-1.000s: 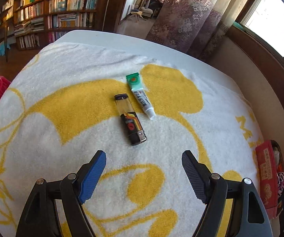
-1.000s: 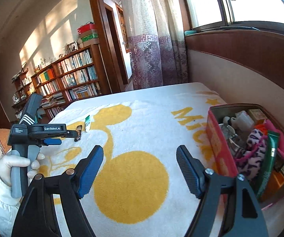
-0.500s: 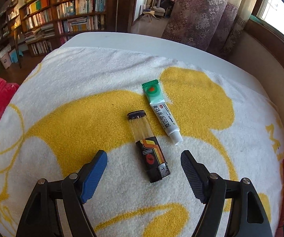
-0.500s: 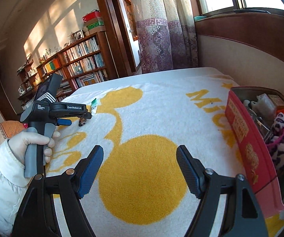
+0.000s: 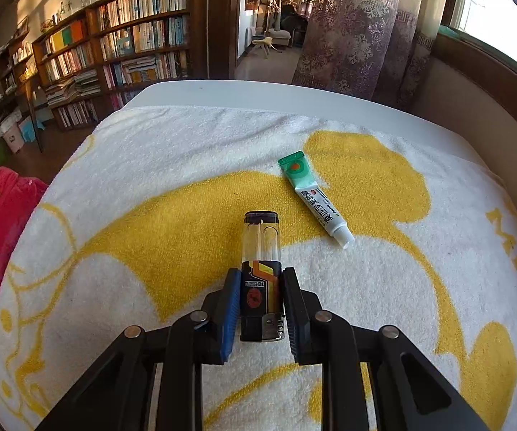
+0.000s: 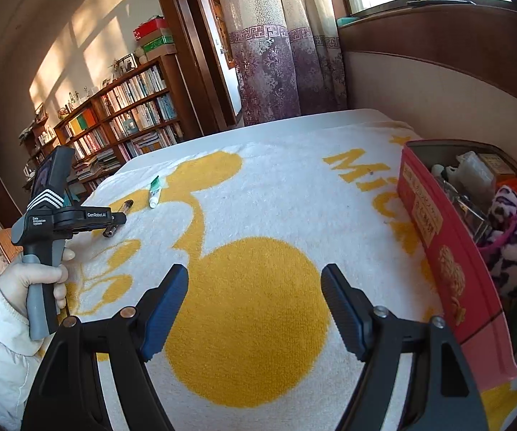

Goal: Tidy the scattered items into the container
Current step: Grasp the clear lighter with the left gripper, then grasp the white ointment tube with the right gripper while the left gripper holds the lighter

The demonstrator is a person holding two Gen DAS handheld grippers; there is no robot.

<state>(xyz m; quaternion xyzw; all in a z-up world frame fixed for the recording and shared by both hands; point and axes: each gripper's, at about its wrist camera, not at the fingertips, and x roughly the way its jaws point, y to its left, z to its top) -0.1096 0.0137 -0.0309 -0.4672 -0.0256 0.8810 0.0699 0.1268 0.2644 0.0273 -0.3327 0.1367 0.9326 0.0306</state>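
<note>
— Between the left tongs [image 5: 261, 300], what's held?

— A lighter [image 5: 260, 269]. Both pads press its dark lower body from the sides, so the left tongs are clamped on it. Its long axis runs straight ahead along the fingers, with the metal head back toward the hinge and the clear tank sticking out in front. It seems to rest on the towel [image 5: 150, 165], though I can't tell for sure whether it has been lifted clear.

— And the tube?

— The tube [image 5: 314, 199] lies just beyond and to the right of the lighter, apart from it. It sits slanted, with the white cap toward the tongs and the green crimped end away.

— Where's the box?

— The box [image 6: 434, 222] is at the far right of the bench, well apart from the lighter, and already crowded with things. From the left tongs' view only a red sliver shows at the right edge.

— So the carry goes which way?

— Rightward across the towel, I'd judge. The right tongs [image 6: 254, 305] stand wide apart and empty, near the box, so the right hand is the nearer one to the box. The left is nearer to the tube.

— Any worry?

— The grip sits low on the lighter, so the long front end may tip during the carry.
</note>
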